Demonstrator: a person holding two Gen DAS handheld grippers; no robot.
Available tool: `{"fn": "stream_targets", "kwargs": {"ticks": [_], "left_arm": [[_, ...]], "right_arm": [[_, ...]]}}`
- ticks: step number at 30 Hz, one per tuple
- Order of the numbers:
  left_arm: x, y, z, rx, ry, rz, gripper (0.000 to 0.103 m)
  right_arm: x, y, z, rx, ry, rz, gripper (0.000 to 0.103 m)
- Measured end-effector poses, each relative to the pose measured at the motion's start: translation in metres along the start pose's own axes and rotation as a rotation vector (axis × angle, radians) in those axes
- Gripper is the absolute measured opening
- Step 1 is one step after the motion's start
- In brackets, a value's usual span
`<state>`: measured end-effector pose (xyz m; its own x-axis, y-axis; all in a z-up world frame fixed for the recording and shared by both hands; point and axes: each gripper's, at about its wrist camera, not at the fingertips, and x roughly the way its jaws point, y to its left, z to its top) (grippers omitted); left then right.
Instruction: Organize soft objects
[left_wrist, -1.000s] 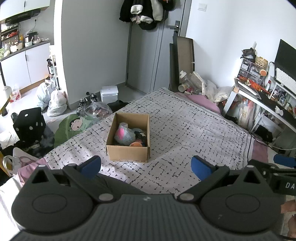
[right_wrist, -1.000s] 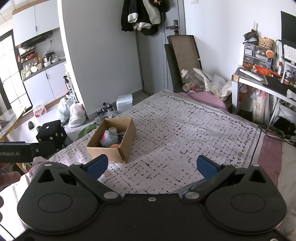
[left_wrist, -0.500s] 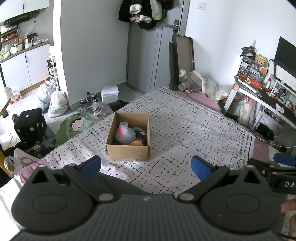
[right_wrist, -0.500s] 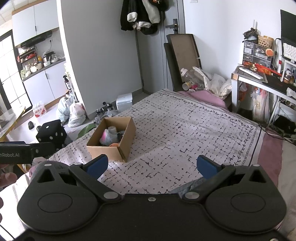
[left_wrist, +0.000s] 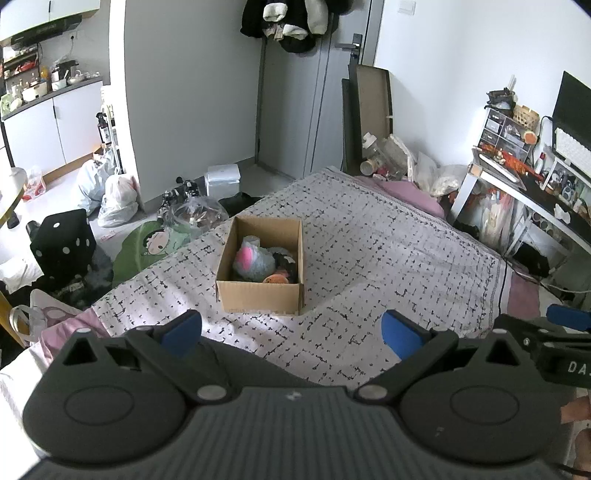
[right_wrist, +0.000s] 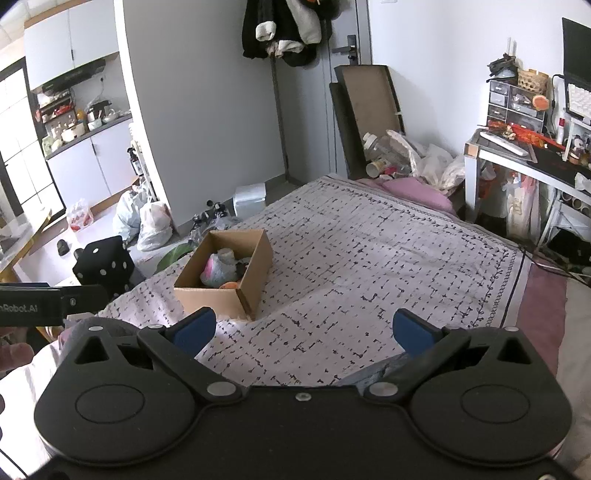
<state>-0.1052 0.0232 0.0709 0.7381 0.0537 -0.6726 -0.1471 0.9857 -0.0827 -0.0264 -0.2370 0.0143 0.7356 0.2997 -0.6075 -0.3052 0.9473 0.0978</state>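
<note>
A brown cardboard box (left_wrist: 260, 299) (right_wrist: 207, 297) stands on the patterned bedspread (left_wrist: 388, 258) (right_wrist: 369, 258). Inside it lie soft toys: a grey and pink plush (left_wrist: 253, 258) (right_wrist: 216, 269), something dark, and an orange piece (left_wrist: 275, 279) (right_wrist: 229, 285). My left gripper (left_wrist: 291, 330) is open and empty, held back from the box's near side. My right gripper (right_wrist: 303, 326) is open and empty too, to the right of the box and well short of it. Each view shows the other gripper at its edge.
Left of the bed the floor holds a black dotted cube (left_wrist: 64, 243), a green cushion (left_wrist: 147, 243), plastic bags (left_wrist: 114, 195) and a white bin (left_wrist: 222, 179). A cluttered desk (left_wrist: 535, 184) stands at the right. Bottles and bags (left_wrist: 395, 158) pile up past the bed's far end.
Both views have shifted only slightly; the box sits a little lower and closer in the frames. Both grippers stay open and empty.
</note>
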Motion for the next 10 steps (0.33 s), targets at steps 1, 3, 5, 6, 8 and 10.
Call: {"fn": "stream_targets", "kwargs": {"ticks": [1,3,5,6,8,10], "left_arm": [[0.0006,-0.0001,0.0001,0.004,0.003,0.000,0.103],[0.0017,-0.0005,-0.0003,0.006,0.009,-0.002,0.103],[0.0027,0.0000,-0.0005,0.006,0.013,0.000,0.103],[0.0030,-0.0002,0.0001,0.006,0.013,0.002,0.103],[0.0041,-0.0002,0.0008,0.009,0.014,0.002,0.103],[0.0040,0.0004,0.0008,0.007,0.016,-0.005,0.103]], "right_arm": [[0.0016,0.0009,-0.0003,-0.001,0.004,0.001,0.103],[0.0039,0.0033,-0.0014,-0.006,0.009,0.003,0.103],[0.0054,0.0057,-0.0027,-0.012,0.011,0.007,0.103],[0.0063,0.0063,-0.0025,-0.015,0.010,0.009,0.103],[0.0083,0.0073,-0.0024,-0.018,0.008,0.014,0.103],[0.0116,0.0079,-0.0021,-0.009,0.013,0.014,0.103]]}}
